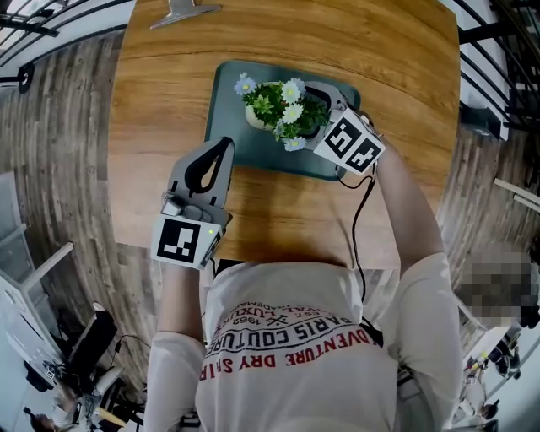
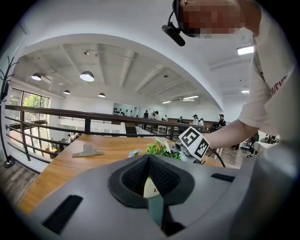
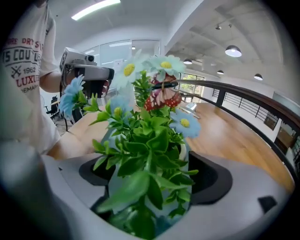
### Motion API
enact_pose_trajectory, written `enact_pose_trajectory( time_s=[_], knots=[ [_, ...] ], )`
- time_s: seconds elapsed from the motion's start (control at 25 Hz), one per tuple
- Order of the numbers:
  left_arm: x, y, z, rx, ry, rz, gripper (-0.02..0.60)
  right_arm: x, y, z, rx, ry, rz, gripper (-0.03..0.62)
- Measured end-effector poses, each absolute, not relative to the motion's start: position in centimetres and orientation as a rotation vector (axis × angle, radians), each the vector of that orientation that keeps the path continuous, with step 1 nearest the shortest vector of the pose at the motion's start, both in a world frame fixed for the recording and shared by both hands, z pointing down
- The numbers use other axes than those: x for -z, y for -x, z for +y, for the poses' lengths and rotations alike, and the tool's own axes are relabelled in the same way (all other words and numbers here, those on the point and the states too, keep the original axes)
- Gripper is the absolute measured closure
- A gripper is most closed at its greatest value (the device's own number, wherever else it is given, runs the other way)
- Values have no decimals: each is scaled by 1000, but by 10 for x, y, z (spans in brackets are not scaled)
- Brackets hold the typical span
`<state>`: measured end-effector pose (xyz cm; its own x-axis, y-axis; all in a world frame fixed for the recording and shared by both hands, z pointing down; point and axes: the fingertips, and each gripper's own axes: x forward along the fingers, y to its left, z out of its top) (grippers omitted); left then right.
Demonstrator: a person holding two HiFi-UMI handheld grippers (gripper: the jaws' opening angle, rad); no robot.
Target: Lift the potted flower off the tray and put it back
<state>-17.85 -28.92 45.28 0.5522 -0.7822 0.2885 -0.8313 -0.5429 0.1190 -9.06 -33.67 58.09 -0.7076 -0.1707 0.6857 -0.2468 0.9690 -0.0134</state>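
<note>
At the far left edge of the wooden surface (image 1: 380,51) lies a grey metal bracket (image 1: 186,13). Nearer the person, the left gripper (image 1: 226,143) hovers over the wood just beside the near left corner of the dark green tray (image 1: 226,93). Its jaws are drawn together and hold nothing. The potted flower (image 1: 283,110) stands on the tray, around its middle. From the right, the right gripper (image 1: 308,114) reaches around the pot. Its jaws are spread wide, one on each side of the pot, and no firm pinch can be seen.
</note>
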Motion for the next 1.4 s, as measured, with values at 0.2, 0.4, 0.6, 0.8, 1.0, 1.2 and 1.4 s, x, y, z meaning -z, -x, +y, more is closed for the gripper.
enact_pose_trajectory(
  time_s=[0.2,0.4,0.6,0.8,1.0,1.2,1.4],
  knots=[
    [-463,184,-295,-312,-2542,-1334,569,-591,99,-338,-183,-202,-2412,128],
    [-473,185,-303,-325,-2551,-1336,569,-599,102,-342,-208,-198,-2448,129],
    [-483,184,-304,-330,-2541,-1345,569,-595,104,-342,-196,-238,-2504,129],
    [-488,182,-300,-348,-2513,-1345,569,-593,103,-344,-189,-288,-2528,121],
    [-484,182,-295,-356,-2507,-1349,569,-592,101,-344,-173,-376,-2531,123],
    [-473,184,-290,-355,-2533,-1342,569,-573,99,-342,-185,-503,-2527,123],
    [-454,186,-289,-352,-2582,-1324,569,-539,98,-337,-226,-640,-2539,123]
  ],
)
